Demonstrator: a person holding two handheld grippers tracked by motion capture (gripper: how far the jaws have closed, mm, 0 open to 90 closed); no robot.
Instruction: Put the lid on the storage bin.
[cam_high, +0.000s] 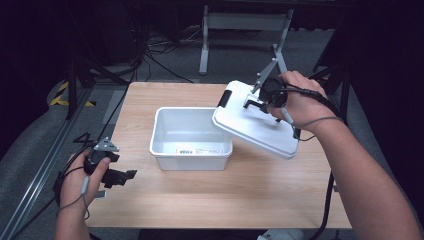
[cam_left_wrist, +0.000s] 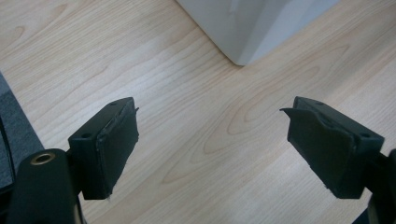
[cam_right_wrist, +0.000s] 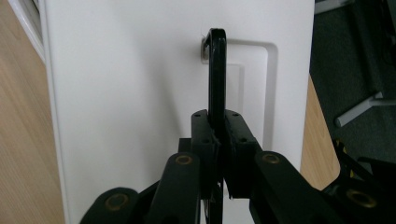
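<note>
Flat white plastic lid, black handle

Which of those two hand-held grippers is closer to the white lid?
The right hand-held gripper: it is clamped on the black handle of the white plastic lid. The left hand-held gripper hovers open at the wooden table's near-left edge.

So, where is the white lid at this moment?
In the high view the white lid hangs tilted over the right edge of the open white bin, lifted by its black handle, on which the right gripper is shut.
</note>
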